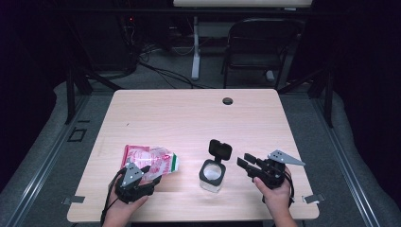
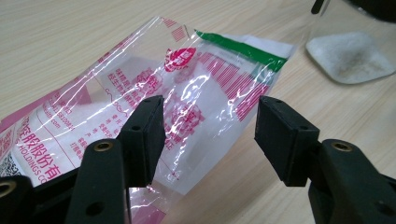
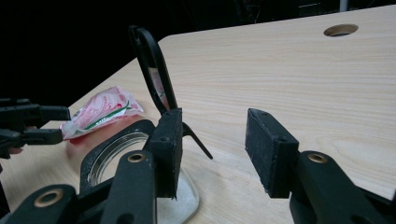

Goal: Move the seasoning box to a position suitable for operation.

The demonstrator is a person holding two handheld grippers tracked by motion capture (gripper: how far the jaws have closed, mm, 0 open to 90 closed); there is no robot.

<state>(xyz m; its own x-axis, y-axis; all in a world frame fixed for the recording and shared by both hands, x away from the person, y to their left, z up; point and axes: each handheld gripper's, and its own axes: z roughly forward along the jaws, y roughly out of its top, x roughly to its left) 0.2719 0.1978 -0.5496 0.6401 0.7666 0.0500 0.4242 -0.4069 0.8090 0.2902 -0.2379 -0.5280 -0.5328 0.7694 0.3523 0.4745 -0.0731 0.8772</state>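
A crinkled clear bag (image 2: 154, 107) printed pink with a green strip is seen lower left; both grippers' jaws are spread, nothing pinched.

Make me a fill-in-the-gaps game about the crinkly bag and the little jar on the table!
1. The jar has its black flip lid standing ____.
2. The plastic bag is printed pink and white with one stripe of ____ near its end.
3. The left gripper has its jaws ____ above the bag, with no pad pressing on it.
4. The white powder sits inside the ____.

Missing words: open; green; open; jar
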